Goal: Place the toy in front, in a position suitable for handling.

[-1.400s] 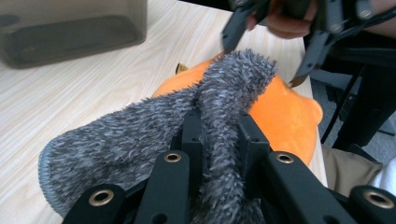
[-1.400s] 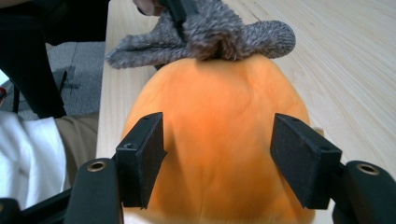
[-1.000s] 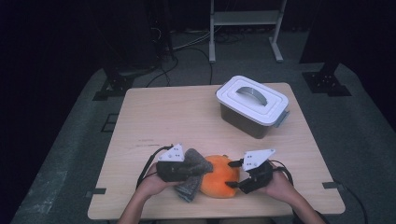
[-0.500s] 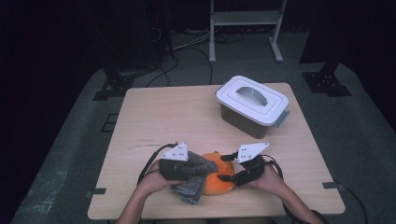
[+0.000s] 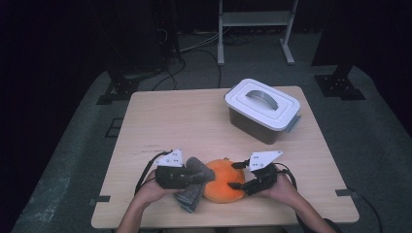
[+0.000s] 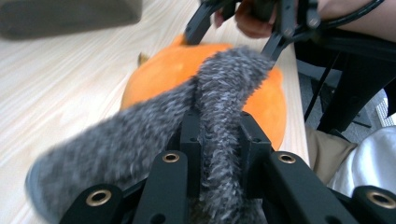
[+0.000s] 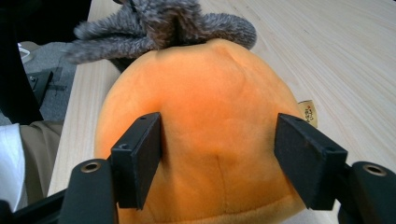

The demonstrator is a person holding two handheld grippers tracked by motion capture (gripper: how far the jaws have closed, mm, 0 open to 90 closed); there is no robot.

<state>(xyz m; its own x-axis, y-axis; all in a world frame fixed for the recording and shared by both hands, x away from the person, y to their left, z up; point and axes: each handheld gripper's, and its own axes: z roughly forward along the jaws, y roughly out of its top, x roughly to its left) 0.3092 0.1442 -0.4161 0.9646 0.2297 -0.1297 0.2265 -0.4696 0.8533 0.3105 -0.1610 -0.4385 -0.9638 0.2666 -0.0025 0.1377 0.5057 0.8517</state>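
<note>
At the near edge of the pale wooden counter (image 5: 194,121), your left gripper (image 5: 200,175) has its jaws clamped tight on a fuzzy grey fabric piece (image 6: 219,98), which drapes against the round orange plush toy (image 5: 223,180). Your right gripper (image 5: 236,175) has its jaws spread wide around the opposite side of that toy, one pad against the plush and the other just beside it. Farther back on the counter, well apart, stands a lidded white plastic box with a handle (image 5: 262,108).
</note>
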